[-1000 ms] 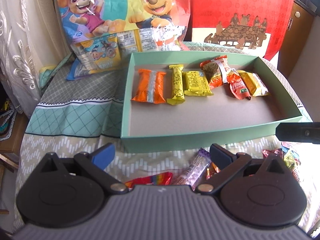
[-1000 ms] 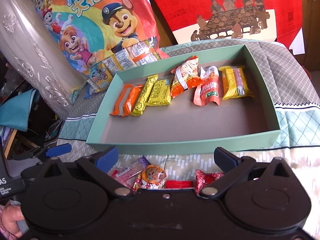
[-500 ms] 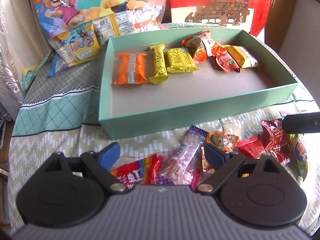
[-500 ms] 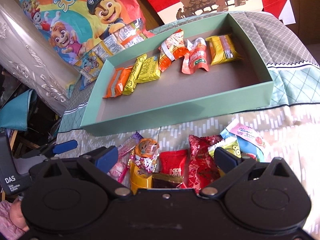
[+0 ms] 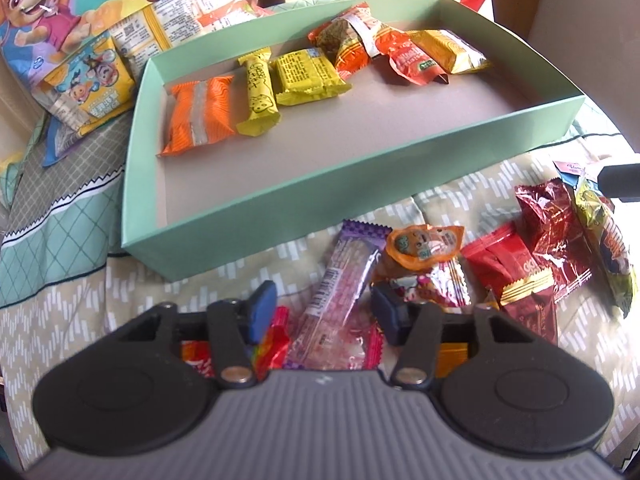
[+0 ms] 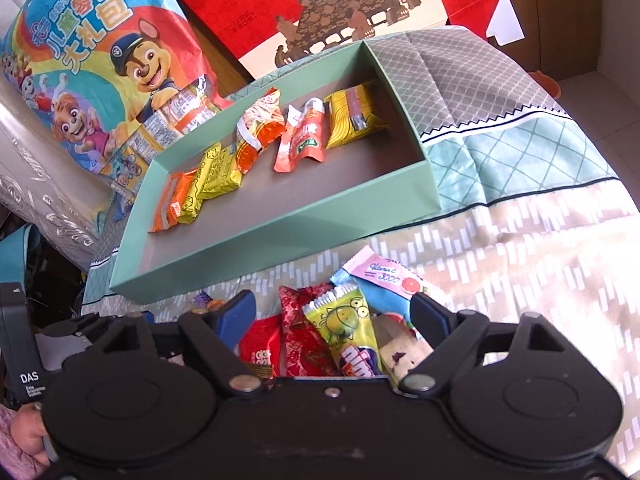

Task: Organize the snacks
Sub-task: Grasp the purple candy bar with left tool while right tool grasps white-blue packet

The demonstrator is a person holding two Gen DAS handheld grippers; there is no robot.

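The left gripper (image 5: 323, 310) was held spread over a purple-wrapped bar (image 5: 340, 284), nothing pinched. The right gripper (image 6: 334, 318) was likewise held apart above a green cartoon packet (image 6: 348, 326) and a dark red foil snack (image 6: 304, 336). These loose snacks were heaped at the near edge of the cloth-covered surface (image 6: 520, 248). Just beyond them lay the mint green box (image 5: 248, 216), with six wrapped snacks lined along its far wall, an orange packet (image 5: 200, 114) at the left end.
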